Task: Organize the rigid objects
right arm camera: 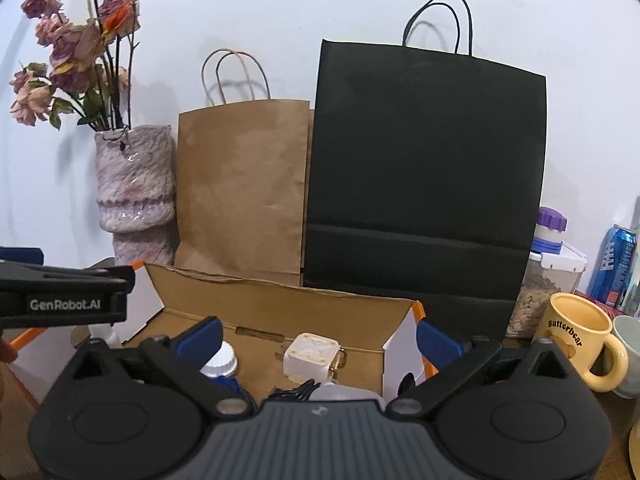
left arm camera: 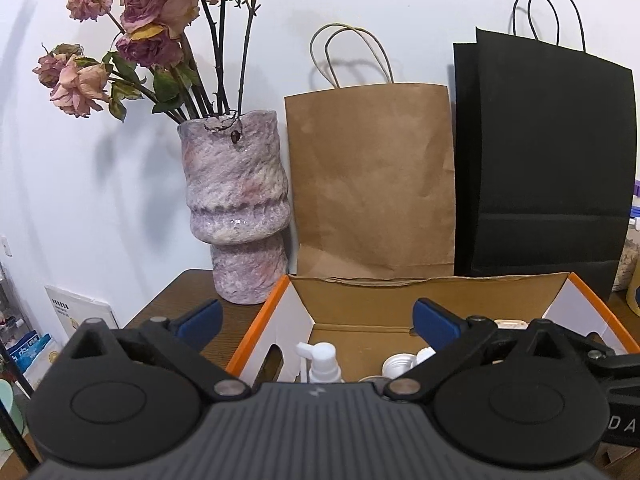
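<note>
Mottled purple-pink vase (left arm camera: 234,208), brown paper bag (left arm camera: 370,180), black bag (left arm camera: 544,168), orange-edged box (left arm camera: 256,336), yellow mug (right arm camera: 580,340)

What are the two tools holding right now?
Nothing. The left tool and the right tool both stand wide open above the cardboard box, with nothing pinched between their blue pads.

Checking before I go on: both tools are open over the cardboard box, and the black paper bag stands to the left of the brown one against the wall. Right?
One thing is off: the black paper bag stands to the right of the brown paper bag, as the right wrist view shows. The rest holds: the left tool and right tool are both open over the cardboard box.
</note>
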